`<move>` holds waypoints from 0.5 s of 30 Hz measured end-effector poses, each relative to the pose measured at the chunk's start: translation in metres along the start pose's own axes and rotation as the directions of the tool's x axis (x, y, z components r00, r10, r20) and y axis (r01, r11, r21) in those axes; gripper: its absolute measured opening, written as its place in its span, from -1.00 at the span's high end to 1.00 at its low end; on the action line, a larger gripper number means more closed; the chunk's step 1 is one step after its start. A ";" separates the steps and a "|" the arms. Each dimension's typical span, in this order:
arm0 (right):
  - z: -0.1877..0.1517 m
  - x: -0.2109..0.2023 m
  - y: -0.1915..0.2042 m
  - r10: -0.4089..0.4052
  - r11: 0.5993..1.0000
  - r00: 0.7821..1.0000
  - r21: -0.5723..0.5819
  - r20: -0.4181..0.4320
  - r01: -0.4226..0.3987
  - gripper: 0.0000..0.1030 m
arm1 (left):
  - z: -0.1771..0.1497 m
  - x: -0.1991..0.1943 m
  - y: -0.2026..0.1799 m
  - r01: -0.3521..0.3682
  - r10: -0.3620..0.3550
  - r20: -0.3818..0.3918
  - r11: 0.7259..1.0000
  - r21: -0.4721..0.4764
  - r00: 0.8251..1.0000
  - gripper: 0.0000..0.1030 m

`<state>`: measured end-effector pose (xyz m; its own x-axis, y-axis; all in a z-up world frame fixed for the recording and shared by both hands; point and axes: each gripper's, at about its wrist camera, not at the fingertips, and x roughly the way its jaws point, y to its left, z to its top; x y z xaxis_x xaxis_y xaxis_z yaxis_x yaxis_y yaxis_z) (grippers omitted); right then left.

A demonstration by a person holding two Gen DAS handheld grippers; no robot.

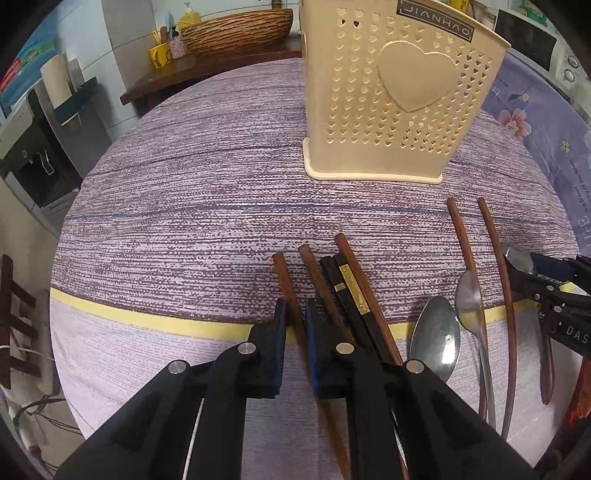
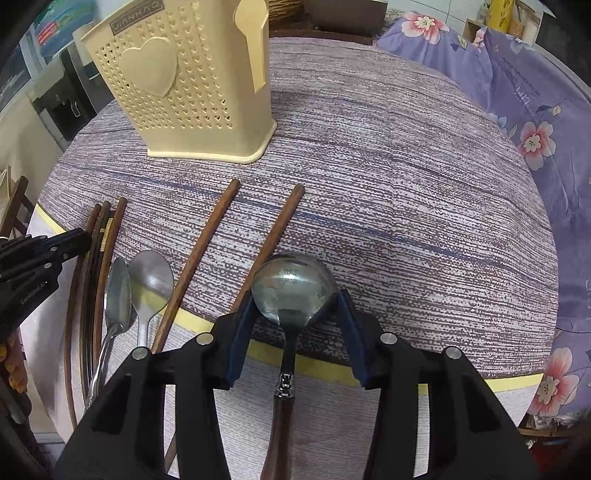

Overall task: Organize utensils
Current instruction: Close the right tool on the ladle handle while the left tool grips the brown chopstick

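A cream perforated utensil holder (image 1: 399, 92) (image 2: 177, 92) stands at the back of the striped tablecloth. My left gripper (image 1: 295, 317) (image 2: 74, 240) is shut on a brown chopstick (image 1: 284, 280), the leftmost of a bunch with more brown chopsticks (image 1: 314, 273) and black gold-banded ones (image 1: 347, 291). Two steel spoons (image 1: 436, 332) (image 2: 151, 277) lie in the middle, with two more brown chopsticks (image 2: 207, 240) among and beside them. My right gripper (image 2: 295, 299) (image 1: 528, 275) is open, its fingers on either side of the bowl of a round wooden-handled spoon (image 2: 291, 288) that lies on the cloth.
The round table's front edge lies just below both grippers, past a yellow band (image 1: 147, 317) in the cloth. Purple floral fabric (image 2: 524, 110) borders the right side. A woven basket (image 1: 236, 33) sits on a shelf behind, and a water dispenser (image 1: 40, 162) stands at the left.
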<state>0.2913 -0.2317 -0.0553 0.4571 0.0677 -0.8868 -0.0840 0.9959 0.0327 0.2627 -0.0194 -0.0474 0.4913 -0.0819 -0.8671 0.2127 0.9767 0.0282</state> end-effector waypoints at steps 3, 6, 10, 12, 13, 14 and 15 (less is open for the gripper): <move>-0.003 -0.002 -0.001 0.023 1.000 1.000 0.015 0.018 -0.023 0.13 | 0.001 0.000 0.002 -0.001 0.001 0.006 1.000 -0.009 1.000 0.79; -0.006 -0.004 -0.004 0.042 0.999 0.998 0.025 0.045 -0.043 0.13 | 0.001 0.001 0.005 0.007 -0.007 0.015 1.000 -0.030 1.000 0.81; -0.014 -0.020 -0.007 0.058 0.998 0.990 0.030 0.129 -0.062 0.13 | 0.005 -0.005 0.011 0.019 -0.016 0.048 0.998 -0.062 0.999 0.84; -0.016 -0.035 -0.009 0.061 0.997 0.979 0.024 0.195 -0.067 0.13 | 0.005 -0.016 0.013 0.031 -0.025 0.081 0.997 -0.072 0.996 0.84; -0.018 -0.043 -0.009 0.058 0.998 0.973 0.019 0.224 -0.064 0.13 | 0.006 -0.022 0.014 0.033 -0.025 0.101 0.997 -0.074 0.995 0.84; -0.019 -0.051 -0.010 0.058 0.998 0.966 0.012 0.252 -0.063 0.13 | 0.008 -0.030 0.016 0.038 -0.028 0.126 0.996 -0.076 0.992 0.84; -0.020 -0.059 -0.010 0.062 0.998 0.958 0.006 0.282 -0.066 0.13 | 0.009 -0.037 0.017 0.046 -0.034 0.147 0.996 -0.078 0.989 0.84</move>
<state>0.2470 -0.2467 -0.0123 0.6819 0.1430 -0.7173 -0.1090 0.9896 0.0936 0.2554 -0.0017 -0.0102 0.6024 -0.1432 -0.7853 0.1682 0.9845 -0.0504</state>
